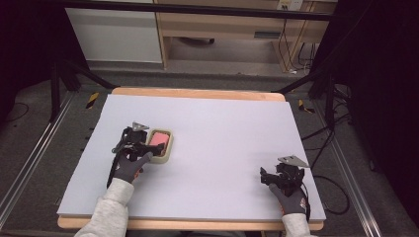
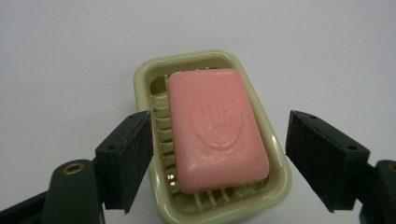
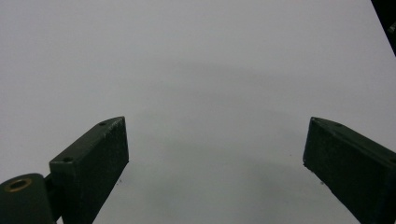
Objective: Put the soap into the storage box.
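Where the left gripper (image 2: 219,154) hangs over it, the pink soap (image 2: 215,128) lies in its pale green dish (image 2: 140,77), jaws wide and clear of it.
The dish's near end is cut off in the left gripper view; the stamp on the soap is too faint to read; bare table (image 1: 222,128) lies open beyond and to the right; the right gripper (image 1: 269,177) rests well apart near the front edge, jaws spread on nothing, both gloved hands low.
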